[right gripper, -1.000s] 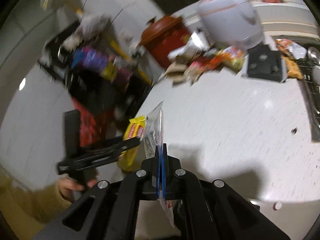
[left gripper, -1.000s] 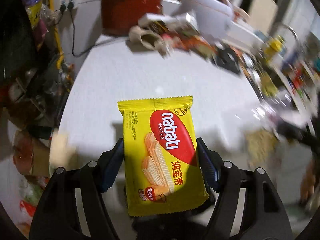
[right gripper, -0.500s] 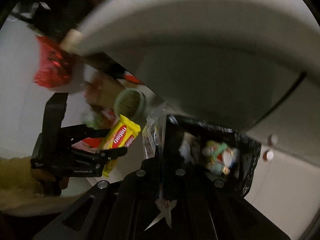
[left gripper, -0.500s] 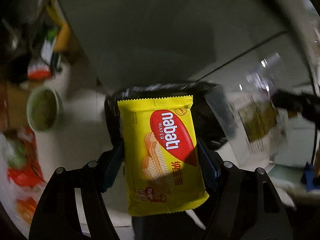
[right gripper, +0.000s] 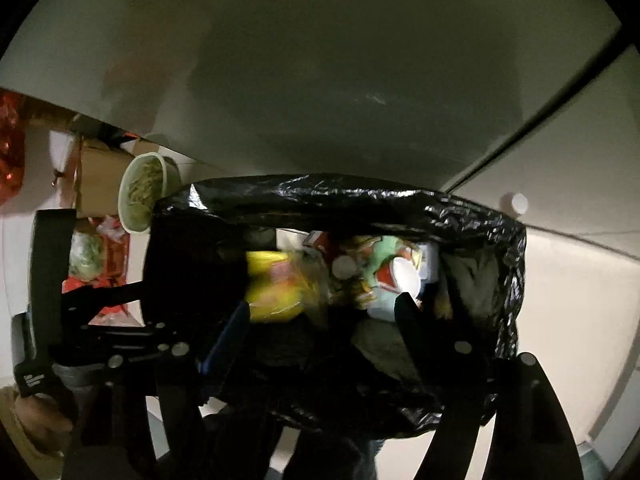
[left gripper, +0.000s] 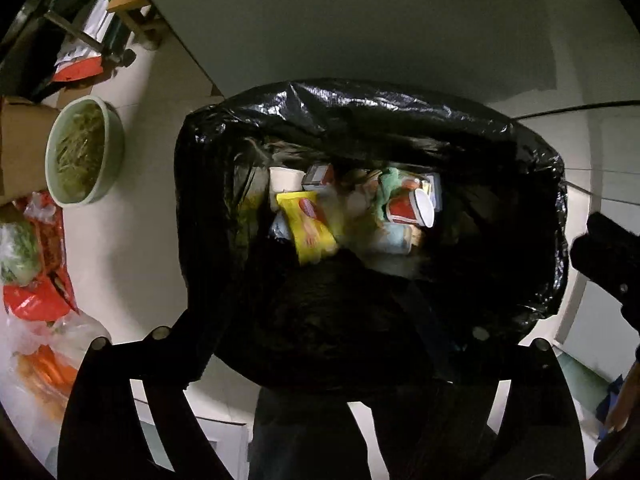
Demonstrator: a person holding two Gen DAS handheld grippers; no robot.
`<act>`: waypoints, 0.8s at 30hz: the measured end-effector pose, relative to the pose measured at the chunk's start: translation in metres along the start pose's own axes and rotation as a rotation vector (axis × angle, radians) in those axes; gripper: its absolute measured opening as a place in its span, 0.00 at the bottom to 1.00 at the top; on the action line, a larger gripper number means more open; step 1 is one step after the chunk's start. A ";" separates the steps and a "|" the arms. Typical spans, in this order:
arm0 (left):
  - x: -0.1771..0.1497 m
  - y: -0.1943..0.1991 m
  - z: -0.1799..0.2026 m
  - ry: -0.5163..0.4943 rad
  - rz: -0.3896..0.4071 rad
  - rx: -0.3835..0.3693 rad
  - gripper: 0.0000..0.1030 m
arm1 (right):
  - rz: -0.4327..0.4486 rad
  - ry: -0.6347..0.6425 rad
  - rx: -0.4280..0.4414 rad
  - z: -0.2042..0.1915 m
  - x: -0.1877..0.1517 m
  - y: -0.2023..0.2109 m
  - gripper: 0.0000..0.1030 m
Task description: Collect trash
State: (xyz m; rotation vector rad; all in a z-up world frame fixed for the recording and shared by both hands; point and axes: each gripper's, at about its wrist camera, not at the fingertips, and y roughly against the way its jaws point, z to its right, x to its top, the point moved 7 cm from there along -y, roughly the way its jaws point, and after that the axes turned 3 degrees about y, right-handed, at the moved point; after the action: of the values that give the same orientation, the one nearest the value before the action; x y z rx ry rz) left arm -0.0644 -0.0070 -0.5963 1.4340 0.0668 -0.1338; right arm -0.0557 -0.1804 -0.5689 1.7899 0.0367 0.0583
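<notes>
both tongs (left gripper: pixel 320 320) (right gripper: pixel 324 312) spread apart, empty; yellow wrapper (left gripper: pixel 306 226) blurred in bin (left gripper: pixel 360 108)

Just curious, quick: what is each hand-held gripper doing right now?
Left hand-held gripper: open, empty.
Right hand-held gripper: open, empty.

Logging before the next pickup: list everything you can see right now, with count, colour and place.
bin liner: one, black, around the bin below both grippers
yellow wafer packet: one, yellow and red, inside the bin
red cup: one, red, white inside, in the bin on its side
bowl: one, pale green, on the floor left of the bin
cardboard box: one, brown, beside the bowl
red bags: several, on the floor, left
left gripper: open, empty
right gripper: open, empty
</notes>
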 end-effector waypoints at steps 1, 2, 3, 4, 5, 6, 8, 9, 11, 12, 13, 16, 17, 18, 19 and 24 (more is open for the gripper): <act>-0.001 0.003 0.000 -0.003 0.005 -0.001 0.83 | 0.004 -0.007 0.006 -0.002 -0.001 0.007 0.72; -0.002 0.008 0.002 -0.006 0.009 -0.005 0.83 | 0.013 -0.010 0.018 -0.004 -0.002 0.018 0.71; -0.003 0.016 0.002 -0.009 0.013 -0.015 0.83 | 0.028 -0.007 0.030 -0.007 -0.003 0.030 0.71; -0.006 0.036 0.004 -0.025 0.035 -0.049 0.83 | 0.042 0.001 0.043 -0.009 -0.003 0.045 0.71; -0.006 0.045 0.008 -0.040 0.057 -0.063 0.83 | 0.066 0.020 0.065 -0.015 -0.003 0.067 0.70; -0.010 0.064 0.011 -0.066 0.087 -0.078 0.83 | 0.092 0.040 0.085 -0.021 0.001 0.088 0.69; -0.019 0.115 0.021 -0.140 0.170 -0.105 0.83 | 0.167 0.092 0.138 -0.039 0.005 0.141 0.70; -0.026 0.147 0.026 -0.181 0.219 -0.121 0.83 | 0.229 0.140 0.167 -0.051 0.009 0.182 0.71; -0.035 0.196 0.034 -0.229 0.295 -0.146 0.86 | 0.346 0.216 0.199 -0.071 0.022 0.253 0.87; -0.039 0.214 0.038 -0.246 0.327 -0.158 0.86 | 0.402 0.240 0.222 -0.078 0.029 0.285 0.91; -0.041 0.235 0.043 -0.265 0.368 -0.164 0.86 | 0.453 0.258 0.245 -0.082 0.038 0.310 0.95; -0.038 0.283 0.056 -0.280 0.468 -0.178 0.87 | 0.605 0.260 0.205 -0.074 0.075 0.371 0.95; -0.035 0.295 0.058 -0.268 0.495 -0.187 0.87 | 0.664 0.235 0.168 -0.063 0.096 0.388 0.95; -0.031 0.308 0.062 -0.253 0.526 -0.205 0.87 | 0.696 0.211 0.132 -0.053 0.112 0.398 0.95; -0.026 0.318 0.065 -0.244 0.553 -0.221 0.87 | 0.723 0.184 0.093 -0.041 0.131 0.406 0.95; -0.005 0.351 0.079 -0.211 0.654 -0.200 0.87 | 0.768 0.008 -0.069 0.020 0.232 0.420 0.95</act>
State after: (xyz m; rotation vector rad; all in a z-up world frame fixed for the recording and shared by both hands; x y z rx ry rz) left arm -0.0255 -0.0394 -0.2403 1.1724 -0.5447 0.2545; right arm 0.1742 -0.2783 -0.1586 1.6432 -0.6406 0.6069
